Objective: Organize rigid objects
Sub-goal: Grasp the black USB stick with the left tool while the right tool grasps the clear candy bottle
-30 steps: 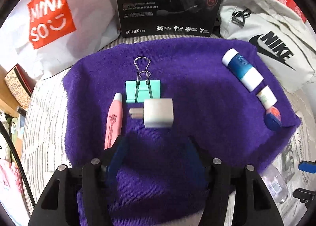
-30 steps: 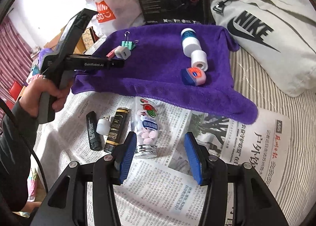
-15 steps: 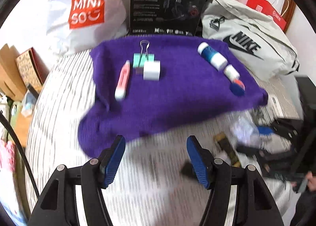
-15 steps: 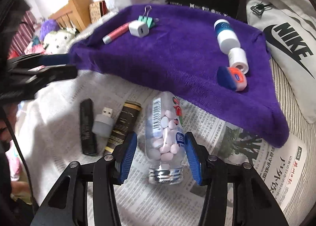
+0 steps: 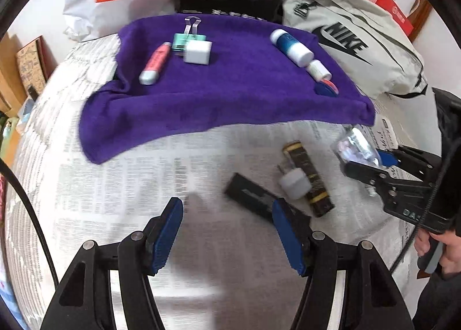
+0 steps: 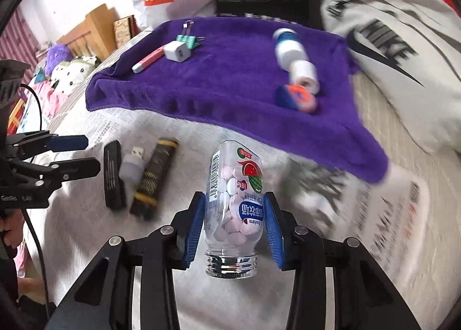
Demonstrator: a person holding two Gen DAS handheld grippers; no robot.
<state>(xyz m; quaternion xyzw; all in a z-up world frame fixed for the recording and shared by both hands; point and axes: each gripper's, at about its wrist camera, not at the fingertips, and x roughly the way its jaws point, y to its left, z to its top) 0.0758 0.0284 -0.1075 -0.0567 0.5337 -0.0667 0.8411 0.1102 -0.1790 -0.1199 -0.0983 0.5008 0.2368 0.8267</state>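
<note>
Jaws of the right gripper [image 6: 234, 223] were clamped on the clear candy bottle [image 6: 234, 200], its metal cap toward the camera; those of the left gripper [image 5: 227, 232] stood apart over bare newspaper [image 5: 121, 186]. Judging by the layout, sorting was about half done: on the purple towel [image 6: 230, 85] a highlighter [image 6: 148, 60], white charger plug [image 6: 177, 52] and binder clip [image 6: 188, 39] lay grouped at 11 o'clock, three small containers at 1 o'clock. A black stick [image 6: 113, 174], USB adapter [image 6: 132, 167] and black-and-gold tube [image 6: 152, 178] still waited at 9 o'clock. Motion blur smeared the newspaper print and labels; whether the bottle touched the newspaper could not be told.
</note>
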